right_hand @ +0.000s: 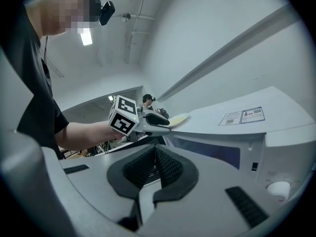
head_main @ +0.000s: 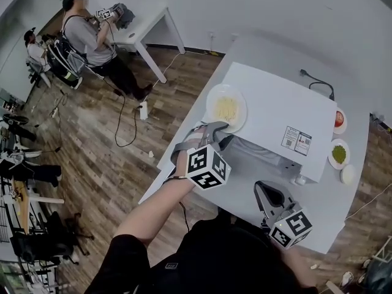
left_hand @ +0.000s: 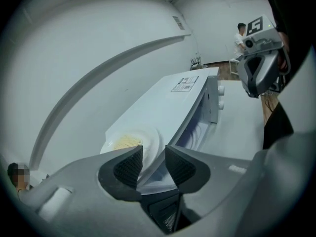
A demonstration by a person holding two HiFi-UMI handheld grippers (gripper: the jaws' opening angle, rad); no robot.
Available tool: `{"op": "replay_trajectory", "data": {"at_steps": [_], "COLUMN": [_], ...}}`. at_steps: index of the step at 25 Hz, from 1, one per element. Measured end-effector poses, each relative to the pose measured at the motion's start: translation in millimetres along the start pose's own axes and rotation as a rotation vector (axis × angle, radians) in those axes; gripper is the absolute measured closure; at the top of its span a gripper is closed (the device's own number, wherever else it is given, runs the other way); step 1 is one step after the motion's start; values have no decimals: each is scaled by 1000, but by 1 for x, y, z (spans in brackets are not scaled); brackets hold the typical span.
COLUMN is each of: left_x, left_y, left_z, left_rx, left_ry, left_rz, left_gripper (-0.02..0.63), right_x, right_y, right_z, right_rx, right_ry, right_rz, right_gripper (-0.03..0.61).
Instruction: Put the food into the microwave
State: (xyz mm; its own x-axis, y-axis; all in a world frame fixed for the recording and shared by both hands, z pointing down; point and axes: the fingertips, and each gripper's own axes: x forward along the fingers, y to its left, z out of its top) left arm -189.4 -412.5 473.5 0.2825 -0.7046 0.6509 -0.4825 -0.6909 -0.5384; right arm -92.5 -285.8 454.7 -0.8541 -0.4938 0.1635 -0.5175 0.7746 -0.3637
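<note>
A white plate of yellow noodles (head_main: pixel 226 108) lies on the left end of the white microwave's top (head_main: pixel 283 112). My left gripper (head_main: pixel 214 131) is at the microwave's front left corner, just below that plate. In the left gripper view its jaws (left_hand: pixel 154 150) stand open and straddle the edge of the door (left_hand: pixel 192 113), which looks slightly ajar, with the plate (left_hand: pixel 150 138) just behind the left pad. My right gripper (head_main: pixel 266 192) hovers in front of the microwave, shut on nothing (right_hand: pixel 155 153). It faces the door window (right_hand: pixel 217 152) and my left gripper (right_hand: pixel 148 122).
At the microwave's right end sit a plate of tomato (head_main: pixel 339 119), a plate of green food (head_main: pixel 339 154) and a small white cup (head_main: pixel 348 174). A black cable (head_main: pixel 318 83) runs behind. The table's left edge (head_main: pixel 184 141) drops to wooden floor. A person stands at a far table (head_main: pixel 144 32).
</note>
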Motion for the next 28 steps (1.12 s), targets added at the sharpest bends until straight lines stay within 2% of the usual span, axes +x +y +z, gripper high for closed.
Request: {"op": "replay_trajectory", "data": {"at_steps": [3, 5, 10, 13, 15, 18, 25, 28], "left_x": [6, 10, 14, 14, 12, 7, -5, -16], "left_y": [-4, -6, -6, -6, -5, -7, -19, -18], "left_z": [-3, -6, -10, -12, -11, -10, -8, 1], "left_rx": [60, 129, 364, 444, 451, 418, 423, 426], "left_ry": [34, 63, 135, 150, 148, 133, 107, 55], "left_rz": [-24, -22, 45, 85, 97, 85, 71, 101], "left_gripper": [477, 477, 477, 491, 532, 554, 560, 572], "right_x": [-3, -4, -5, -5, -5, -4, -3, -2], "right_y": [-5, -7, -7, -6, -5, -4, 3, 8], "right_z": [0, -1, -1, -1, 0, 2, -2, -3], "right_rx": [2, 4, 5, 4, 1, -3, 0, -6], "right_ry": [-4, -4, -1, 4, 4, 4, 5, 0], "right_rz": [-17, -29, -39, -43, -43, -45, -47, -46], "right_gripper": [563, 563, 563, 563, 563, 563, 563, 563]}}
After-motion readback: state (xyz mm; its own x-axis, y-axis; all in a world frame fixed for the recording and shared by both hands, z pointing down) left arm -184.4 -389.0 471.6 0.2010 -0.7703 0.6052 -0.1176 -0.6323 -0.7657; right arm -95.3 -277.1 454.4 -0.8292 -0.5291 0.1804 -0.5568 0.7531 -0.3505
